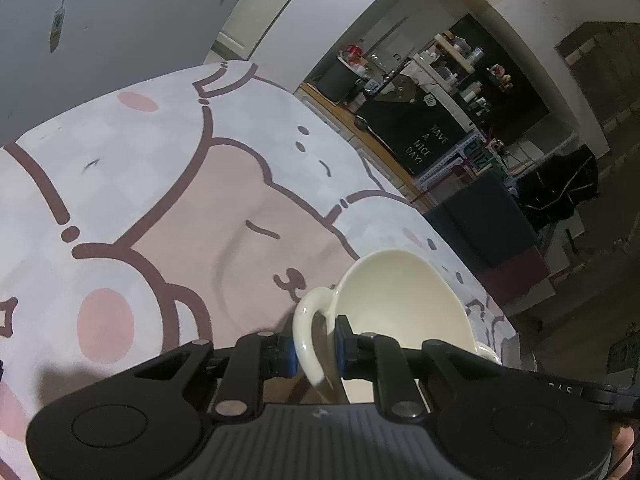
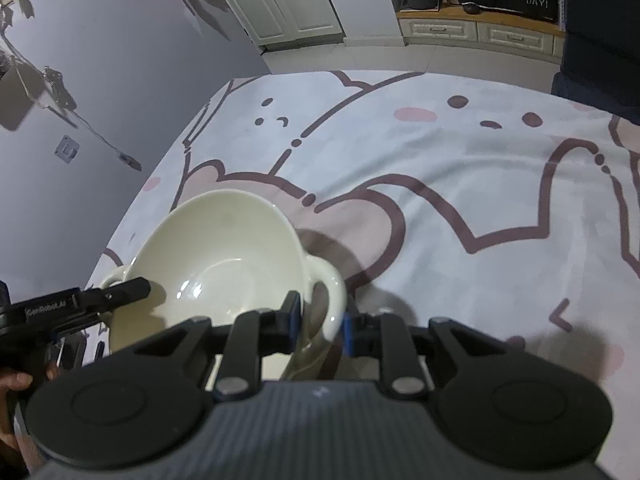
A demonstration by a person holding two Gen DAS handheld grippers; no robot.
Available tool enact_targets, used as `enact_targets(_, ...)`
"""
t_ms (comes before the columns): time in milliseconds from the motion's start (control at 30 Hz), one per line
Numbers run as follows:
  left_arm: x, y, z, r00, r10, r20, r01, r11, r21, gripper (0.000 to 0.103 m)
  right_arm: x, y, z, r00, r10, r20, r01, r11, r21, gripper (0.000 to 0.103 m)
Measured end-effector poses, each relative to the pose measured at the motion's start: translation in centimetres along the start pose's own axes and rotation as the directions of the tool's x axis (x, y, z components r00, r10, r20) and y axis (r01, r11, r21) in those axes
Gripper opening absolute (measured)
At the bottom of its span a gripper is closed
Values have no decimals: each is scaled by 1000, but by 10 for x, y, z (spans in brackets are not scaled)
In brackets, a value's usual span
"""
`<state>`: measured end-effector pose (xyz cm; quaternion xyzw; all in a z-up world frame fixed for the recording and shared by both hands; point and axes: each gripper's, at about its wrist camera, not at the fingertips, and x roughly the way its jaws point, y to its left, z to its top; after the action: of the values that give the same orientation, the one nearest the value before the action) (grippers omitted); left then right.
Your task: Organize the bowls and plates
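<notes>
Two-handled cream bowl [image 2: 224,264] held by both handles over the cartoon-print cloth [image 2: 460,184], transport step in hand.

Left gripper [image 1: 316,350] is clamped on one loop handle [image 1: 306,332], right gripper [image 2: 320,320] is clamped on the other handle [image 2: 332,292]; blue pads squeeze each loop from both sides. The bowl looks empty, tilted a bit, and seems to hang just above the cloth, judging by the shadow beneath it; contact can't be ruled out. No plates or other bowls are visible, so the drop spot is unknown. Next move probably calls for carrying it level with both hands in step, same height and spacing, then lowering flat before letting the pads part. Uneven pull could twist a handle out of the pads.
</notes>
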<state>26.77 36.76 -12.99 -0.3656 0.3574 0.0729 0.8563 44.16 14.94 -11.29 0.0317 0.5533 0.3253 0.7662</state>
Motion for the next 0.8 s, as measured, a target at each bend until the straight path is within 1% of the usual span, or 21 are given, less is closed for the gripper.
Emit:
enact_targets(233, -15, -17, -8, 1000, -9, 1, 9, 1000, 25, 18, -18, -1, -11, 1000, 3, 19, -3, 1000, 8, 25)
enact_targets(500, -32, -45, -22, 1000, -25, -6, 25, 997, 79, 18, -50, -8, -31, 999, 7, 52, -9, 1000, 30, 25)
enact_targets(800, -44, -78, -42, 997, -65, -29, 68, 989, 129, 19, -93, -19, -58, 995, -11, 95, 7, 999, 51, 25)
